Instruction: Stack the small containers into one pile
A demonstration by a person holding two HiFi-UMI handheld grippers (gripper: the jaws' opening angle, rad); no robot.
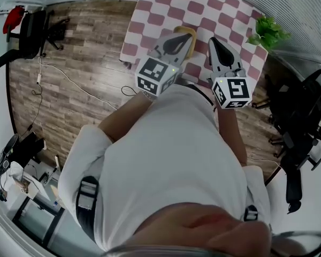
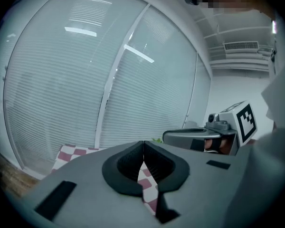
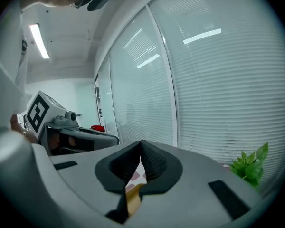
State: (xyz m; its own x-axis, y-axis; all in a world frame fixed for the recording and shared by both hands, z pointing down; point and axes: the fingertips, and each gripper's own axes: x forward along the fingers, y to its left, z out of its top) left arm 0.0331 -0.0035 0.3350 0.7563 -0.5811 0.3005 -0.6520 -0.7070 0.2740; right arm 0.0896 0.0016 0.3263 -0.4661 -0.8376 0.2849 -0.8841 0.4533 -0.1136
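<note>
I stand at the near edge of a table with a red-and-white checkered cloth (image 1: 171, 7). Both grippers are held up level in front of my chest. One tan container (image 1: 185, 32) lies on the cloth just past the left gripper (image 1: 186, 38), partly hidden by it. The right gripper (image 1: 212, 41) is beside it, a little to the right. In the left gripper view the left gripper (image 2: 143, 144) has its jaws pressed together, holding nothing. The right gripper (image 3: 140, 144) is likewise shut and empty, and a tan sliver of the container (image 3: 133, 196) shows below its jaws. Other containers are hidden.
A green plant (image 1: 267, 32) stands at the table's right corner. Office chairs sit on the wooden floor at left (image 1: 32, 31) and right (image 1: 299, 127), with a cable (image 1: 69, 79) trailing across the floor. Window blinds (image 2: 85, 80) fill the background past the table.
</note>
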